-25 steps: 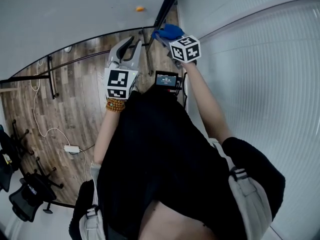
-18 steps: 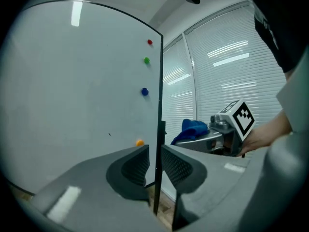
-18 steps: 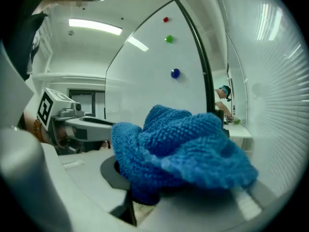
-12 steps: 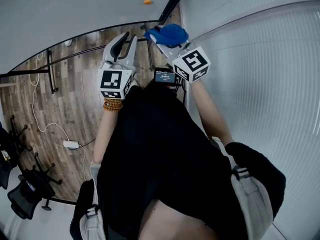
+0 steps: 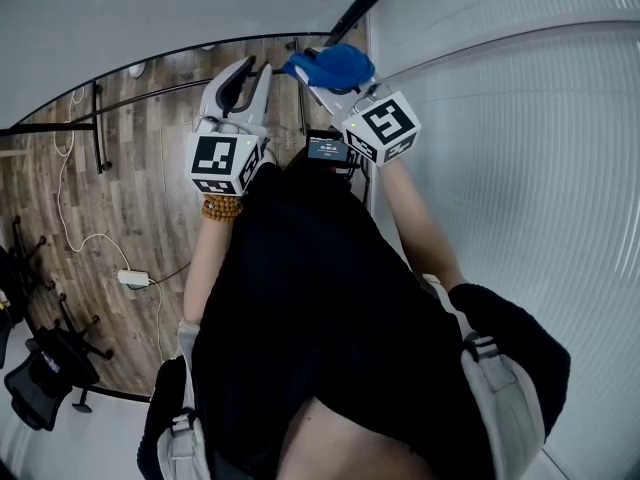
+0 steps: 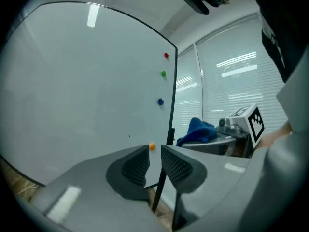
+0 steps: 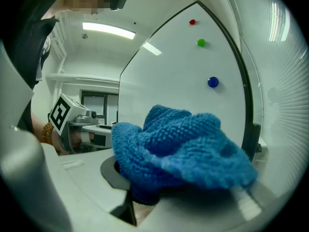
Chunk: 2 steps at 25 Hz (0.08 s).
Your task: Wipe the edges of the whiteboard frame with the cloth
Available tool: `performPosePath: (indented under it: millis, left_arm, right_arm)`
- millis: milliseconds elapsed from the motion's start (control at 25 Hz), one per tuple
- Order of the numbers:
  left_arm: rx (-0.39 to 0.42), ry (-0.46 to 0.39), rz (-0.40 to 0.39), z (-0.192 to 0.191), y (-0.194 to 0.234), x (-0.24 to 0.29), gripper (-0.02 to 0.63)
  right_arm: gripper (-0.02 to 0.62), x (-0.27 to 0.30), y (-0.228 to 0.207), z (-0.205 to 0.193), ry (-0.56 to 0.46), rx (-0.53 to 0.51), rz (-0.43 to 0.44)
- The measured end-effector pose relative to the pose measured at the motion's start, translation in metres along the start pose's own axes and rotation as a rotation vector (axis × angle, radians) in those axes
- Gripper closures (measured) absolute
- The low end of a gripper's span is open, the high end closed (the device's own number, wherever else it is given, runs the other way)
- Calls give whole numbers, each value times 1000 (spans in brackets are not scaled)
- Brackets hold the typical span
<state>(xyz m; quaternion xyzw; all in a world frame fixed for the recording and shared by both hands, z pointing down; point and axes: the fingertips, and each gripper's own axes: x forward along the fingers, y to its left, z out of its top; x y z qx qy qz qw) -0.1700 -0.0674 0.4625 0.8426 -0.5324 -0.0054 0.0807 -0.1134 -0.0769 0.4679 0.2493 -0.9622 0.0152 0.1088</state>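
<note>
My right gripper (image 5: 322,76) is shut on a bunched blue cloth (image 5: 335,63), raised in front of the whiteboard's black frame edge (image 5: 365,3). In the right gripper view the cloth (image 7: 183,144) hides the jaws, with the frame's right edge (image 7: 246,95) just beyond it. The white board (image 6: 87,95) fills the left gripper view, its black frame (image 6: 172,95) running down beside the jaws. My left gripper (image 6: 155,151) holds nothing, its jaws a narrow gap apart; in the head view it (image 5: 243,76) hangs left of the cloth.
Red (image 6: 166,55), green (image 6: 163,73), blue (image 6: 160,101) and orange (image 6: 152,147) magnets sit near the board's right edge. Window blinds (image 5: 520,168) stand close on the right. On the wood floor lie a white cable with an adapter (image 5: 132,278) and office chairs (image 5: 40,388).
The right gripper has come back from the frame with the cloth, its marker cube now lower and further right. The left gripper has shifted slightly left.
</note>
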Motion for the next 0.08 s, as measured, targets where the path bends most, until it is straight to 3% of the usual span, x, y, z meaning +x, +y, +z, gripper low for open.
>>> performPosePath:
  millis: [80]
  left_arm:
    - [-25, -20, -9, 5, -1, -5, 439]
  right_arm:
    - [486, 2, 5, -2, 6, -11, 7]
